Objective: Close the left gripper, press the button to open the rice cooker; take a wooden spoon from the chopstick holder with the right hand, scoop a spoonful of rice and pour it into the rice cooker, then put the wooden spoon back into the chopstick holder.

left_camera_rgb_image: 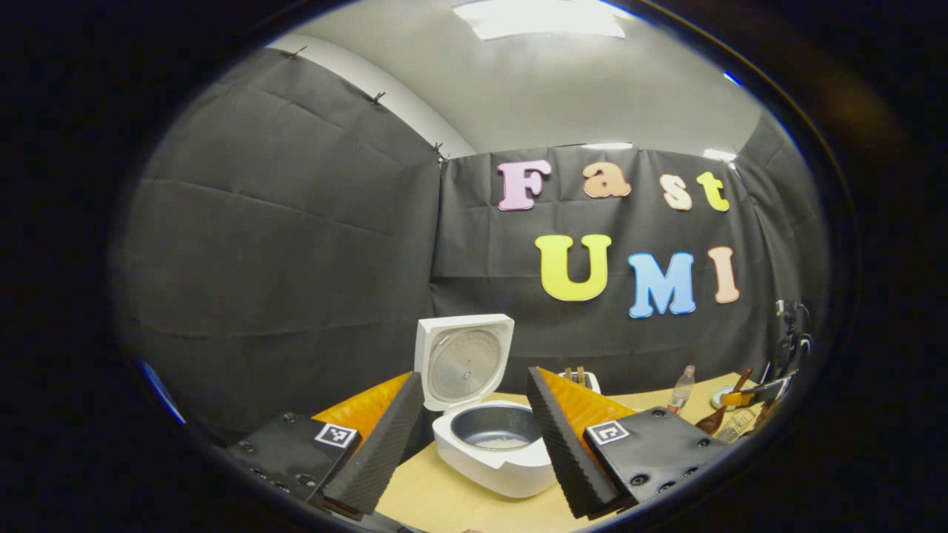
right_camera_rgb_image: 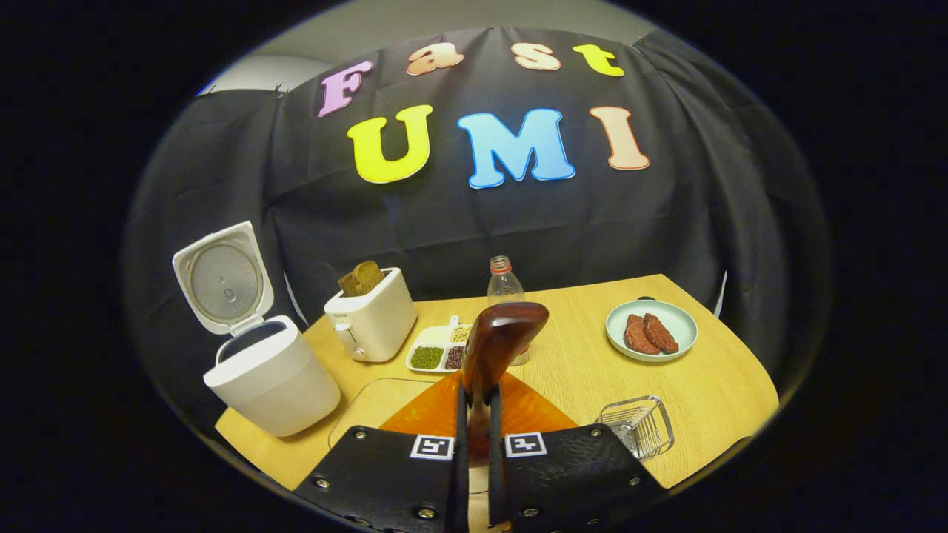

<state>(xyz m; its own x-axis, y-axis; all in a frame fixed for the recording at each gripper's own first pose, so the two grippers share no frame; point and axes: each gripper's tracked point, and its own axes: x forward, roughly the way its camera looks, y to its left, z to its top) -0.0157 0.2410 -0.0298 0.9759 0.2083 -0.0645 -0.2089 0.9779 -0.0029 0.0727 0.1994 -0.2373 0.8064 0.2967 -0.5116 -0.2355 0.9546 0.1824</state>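
Table [right_camera_rgb_image: 711, 385]: wooden spoon [right_camera_rgb_image: 503, 333] handle hidden

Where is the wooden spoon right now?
In the right gripper view, the wooden spoon stands clamped between the right gripper fingers, bowl up, above the table, nearer than the bottle.

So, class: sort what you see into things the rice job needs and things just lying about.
Needed: rice cooker, wooden spoon in the right gripper, grain tray, holder.
Lying about: toaster, bottle, plate of meat.
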